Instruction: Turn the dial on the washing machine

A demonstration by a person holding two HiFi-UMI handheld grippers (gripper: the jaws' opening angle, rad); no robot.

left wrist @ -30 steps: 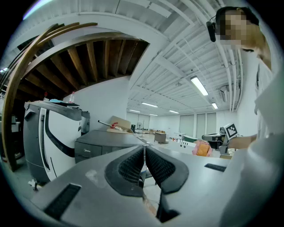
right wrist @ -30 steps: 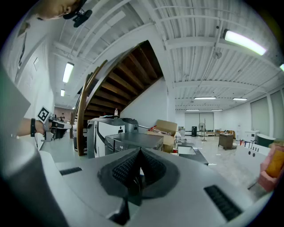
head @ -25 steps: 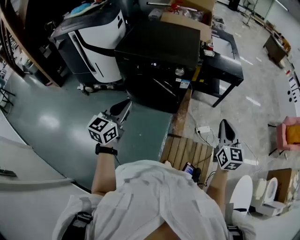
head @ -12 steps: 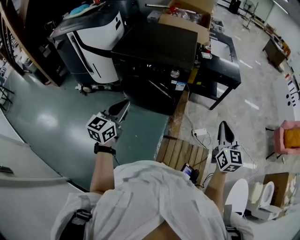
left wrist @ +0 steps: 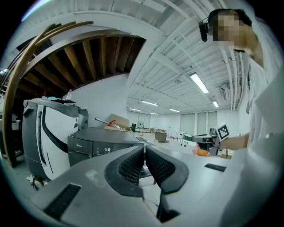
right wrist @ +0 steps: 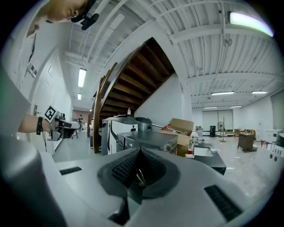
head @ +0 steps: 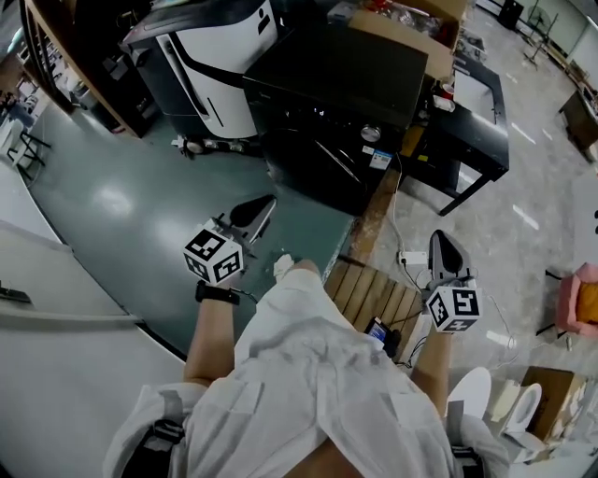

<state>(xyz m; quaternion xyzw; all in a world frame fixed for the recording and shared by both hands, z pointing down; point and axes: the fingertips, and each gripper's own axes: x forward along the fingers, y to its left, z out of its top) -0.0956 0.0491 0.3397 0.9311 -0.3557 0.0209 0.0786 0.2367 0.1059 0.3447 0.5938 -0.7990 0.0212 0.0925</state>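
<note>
Between the jaws of the left gripper (left wrist: 144, 150) nothing sits – the ribbed pads are pressed together with only a hairline seam showing. The right gripper (right wrist: 138, 154) is the same, its jaws closed on each other and empty.

From the head view, the left gripper (head: 257, 207) hangs over the green floor (head: 121, 201), pointed up and to the right toward the washer (head: 336, 79). The right gripper (head: 446, 252) hangs well apart from it on the other side of the person's body, above pale floor beside a patch of wooden slats (head: 374, 297), near a power strip (head: 411, 257) and its cable.

Both grippers are well short of the washer – neither touches it. It is a dark box ahead of the person, and the dial (head: 371, 133) is a small round silver knob near the right end of its front panel. The left gripper view shows the washer (left wrist: 95, 144) just beyond the jaw tips, with a lit display on its panel; the right gripper view shows it (right wrist: 148, 139) directly over the jaws.

Left of the washer stands a white appliance (head: 210, 61) with black trim. Behind the washer is a cardboard box (head: 416, 26), and to its right a black desk (head: 486, 140).
</note>
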